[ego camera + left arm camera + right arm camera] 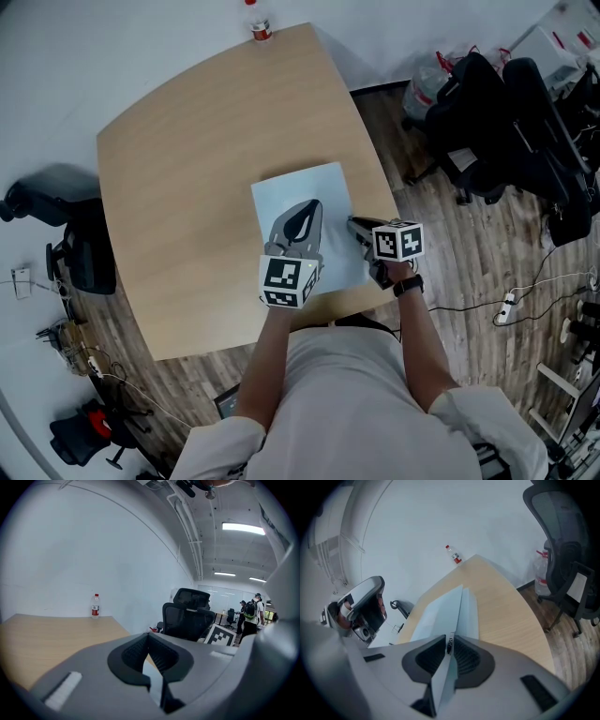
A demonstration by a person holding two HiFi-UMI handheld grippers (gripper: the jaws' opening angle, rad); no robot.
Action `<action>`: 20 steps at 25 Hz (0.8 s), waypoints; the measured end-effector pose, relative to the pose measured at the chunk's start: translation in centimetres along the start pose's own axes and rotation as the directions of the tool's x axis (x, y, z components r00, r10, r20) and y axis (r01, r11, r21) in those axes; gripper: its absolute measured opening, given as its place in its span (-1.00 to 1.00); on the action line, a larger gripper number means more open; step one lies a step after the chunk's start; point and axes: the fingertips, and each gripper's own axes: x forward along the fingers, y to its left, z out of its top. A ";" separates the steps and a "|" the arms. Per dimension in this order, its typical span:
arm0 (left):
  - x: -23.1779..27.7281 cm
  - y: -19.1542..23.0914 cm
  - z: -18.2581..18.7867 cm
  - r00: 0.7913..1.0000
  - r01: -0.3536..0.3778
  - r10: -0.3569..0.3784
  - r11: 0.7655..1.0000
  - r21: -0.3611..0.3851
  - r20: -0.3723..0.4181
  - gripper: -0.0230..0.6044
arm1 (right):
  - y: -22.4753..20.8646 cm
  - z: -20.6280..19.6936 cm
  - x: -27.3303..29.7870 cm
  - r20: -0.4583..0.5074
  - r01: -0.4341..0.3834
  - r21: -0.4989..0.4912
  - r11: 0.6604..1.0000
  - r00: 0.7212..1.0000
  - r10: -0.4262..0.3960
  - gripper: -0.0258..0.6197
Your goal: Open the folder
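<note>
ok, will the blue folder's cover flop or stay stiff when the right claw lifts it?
Probably fairly stiff: the folder cover pinched in the right claw runs straight, no droop. Likely light: edge-on it looks thin. It may slide on the smooth table, though the left claw sits over it.

Colour findings:

- The folder (302, 195) is plain pale blue, including the sheet between the right gripper (449, 641) fingers.
- The right gripper and left gripper (147, 637) have grey shells and black ribbed pads (465, 658).
- The marker cubes (289, 279) carry black-and-white square patterns.
- The table (187, 169) beyond the fingertips is light wood grain.
- The bottle (95, 605) is clear with a red cap and label.
- The chair (187, 616) is black.
- The floor (487, 267) is brown planks.
</note>
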 end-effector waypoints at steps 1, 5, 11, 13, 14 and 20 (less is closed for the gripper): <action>-0.1 0.1 0.0 1.000 -0.003 0.003 1.000 0.000 0.002 -0.90 | 0.1 0.0 -0.1 0.003 -0.002 -0.003 1.000 1.000 0.002 -0.73; -0.7 0.5 0.3 1.000 -0.019 0.019 1.000 0.001 0.013 -0.90 | 0.7 0.3 -0.5 0.020 -0.013 -0.008 1.000 1.000 0.013 -0.74; -2.0 1.4 1.1 0.998 -0.051 0.051 0.999 0.000 0.032 -0.90 | 1.7 0.8 -1.2 0.032 -0.016 -0.028 0.999 0.999 0.017 -0.76; -2.5 1.6 1.3 0.997 -0.060 0.060 0.998 0.001 0.039 -0.90 | 2.1 1.0 -1.4 0.040 -0.022 -0.034 0.999 0.999 0.023 -0.76; -2.7 1.6 1.4 0.997 -0.063 0.063 0.998 0.003 0.043 -0.90 | 2.3 1.1 -1.4 0.044 -0.025 -0.038 0.999 0.999 0.026 -0.76; -3.8 1.8 2.3 0.995 -0.076 0.075 0.997 0.013 0.064 -0.90 | 3.7 1.8 -2.0 0.067 -0.046 -0.051 0.998 0.997 0.049 -0.77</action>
